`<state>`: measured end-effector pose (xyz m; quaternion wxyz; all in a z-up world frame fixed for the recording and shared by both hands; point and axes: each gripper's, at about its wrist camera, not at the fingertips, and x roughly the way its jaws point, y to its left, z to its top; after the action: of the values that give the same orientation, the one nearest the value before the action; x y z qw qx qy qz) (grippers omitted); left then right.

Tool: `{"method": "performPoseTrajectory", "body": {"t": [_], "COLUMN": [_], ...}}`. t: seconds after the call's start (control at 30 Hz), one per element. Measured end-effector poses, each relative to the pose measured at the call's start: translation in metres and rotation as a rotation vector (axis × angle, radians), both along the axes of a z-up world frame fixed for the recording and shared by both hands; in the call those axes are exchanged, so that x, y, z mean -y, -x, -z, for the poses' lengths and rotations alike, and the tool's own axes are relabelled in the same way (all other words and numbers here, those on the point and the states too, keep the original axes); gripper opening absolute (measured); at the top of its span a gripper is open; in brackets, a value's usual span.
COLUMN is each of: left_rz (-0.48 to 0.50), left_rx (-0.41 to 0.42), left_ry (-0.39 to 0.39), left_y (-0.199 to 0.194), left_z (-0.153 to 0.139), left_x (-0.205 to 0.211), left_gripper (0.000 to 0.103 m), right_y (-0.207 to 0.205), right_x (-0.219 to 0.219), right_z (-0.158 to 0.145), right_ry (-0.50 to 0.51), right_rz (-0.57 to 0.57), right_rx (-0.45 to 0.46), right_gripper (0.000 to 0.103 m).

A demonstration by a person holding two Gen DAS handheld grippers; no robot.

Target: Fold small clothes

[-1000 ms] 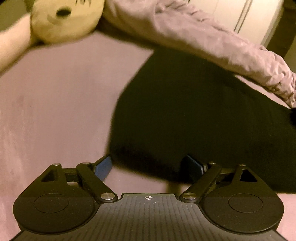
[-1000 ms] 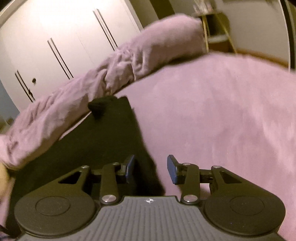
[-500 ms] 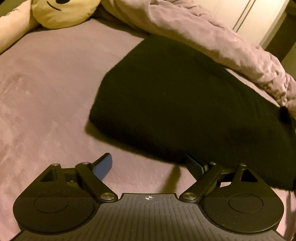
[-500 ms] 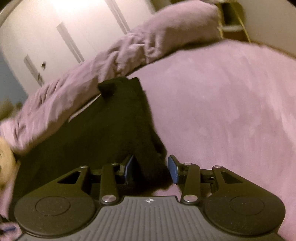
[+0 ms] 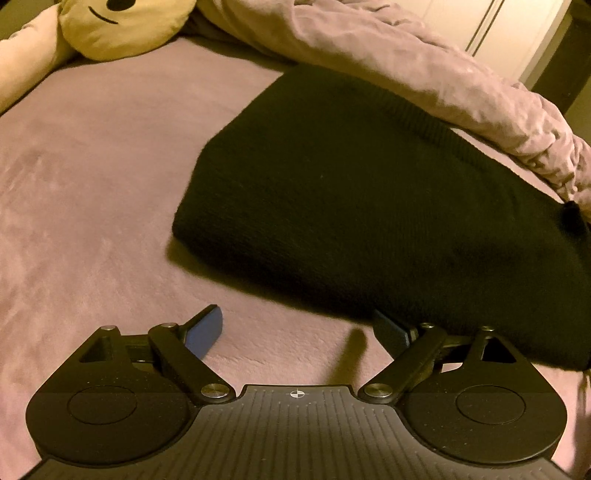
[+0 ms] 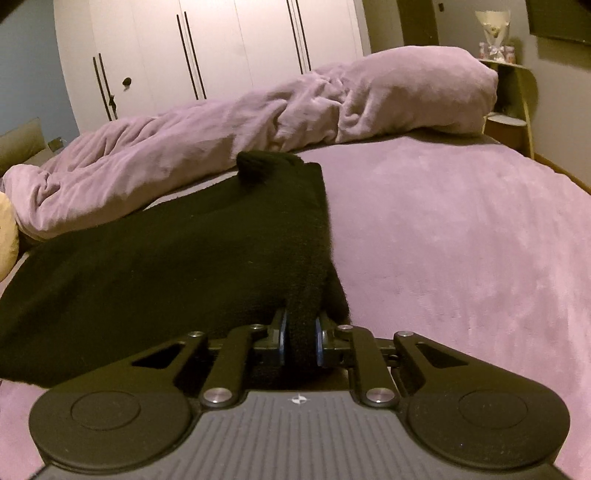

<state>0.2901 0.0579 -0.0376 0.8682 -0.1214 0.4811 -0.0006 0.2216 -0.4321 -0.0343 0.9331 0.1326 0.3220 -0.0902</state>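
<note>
A black knit garment [image 5: 369, 192] lies folded on the pink bed sheet [image 5: 92, 177]. My left gripper [image 5: 299, 328] is open and empty, just in front of the garment's near edge, with its right finger close to or under that edge. In the right wrist view the same black garment [image 6: 166, 251] stretches to the left. My right gripper [image 6: 299, 338] is shut on the garment's near right corner, with a thick roll of cloth between the blue pads.
A crumpled pink duvet [image 6: 258, 122] lies along the far side of the garment, also in the left wrist view [image 5: 424, 66]. A yellow plush toy [image 5: 122, 26] lies at the far left. White wardrobe doors [image 6: 207, 48] and a small shelf [image 6: 509, 96] stand beyond the bed.
My right gripper has closed on the garment's corner. My left gripper has drawn back from the garment's edge and stays open.
</note>
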Motion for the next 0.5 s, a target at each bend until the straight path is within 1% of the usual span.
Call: {"method": "performPoseTrajectory", "body": {"t": [0.07,0.1,0.33,0.4,0.5], "left_rz": [0.006,0.007,0.005,0.008,0.007], "left_rx": [-0.001,-0.002,-0.008,-0.009,-0.005], "left_ry": [-0.009,-0.012,-0.019,-0.021,-0.017], "left_y": [0.0,-0.001,-0.001,-0.001,-0.001], "left_z": [0.0,0.001,0.001,0.001,-0.002], "left_x": [0.001,0.002,0.005,0.006,0.004], "left_gripper": [0.093,0.093,0.093,0.093,0.093], "right_y": [0.001,-0.001,-0.009,-0.009,-0.004], "right_x": [0.0,0.001,0.0,-0.006,-0.016], "right_z": [-0.001,-0.001,0.001,-0.001,-0.007], "right_ry": [-0.015,-0.026,-0.048,-0.004,0.113], "right_rz": [-0.009,-0.015,-0.057,-0.066,-0.063], "right_rx": [0.004,0.005,-0.025,-0.03,-0.02], "right_gripper": [0.015,0.017,0.017,0.011,0.01]}}
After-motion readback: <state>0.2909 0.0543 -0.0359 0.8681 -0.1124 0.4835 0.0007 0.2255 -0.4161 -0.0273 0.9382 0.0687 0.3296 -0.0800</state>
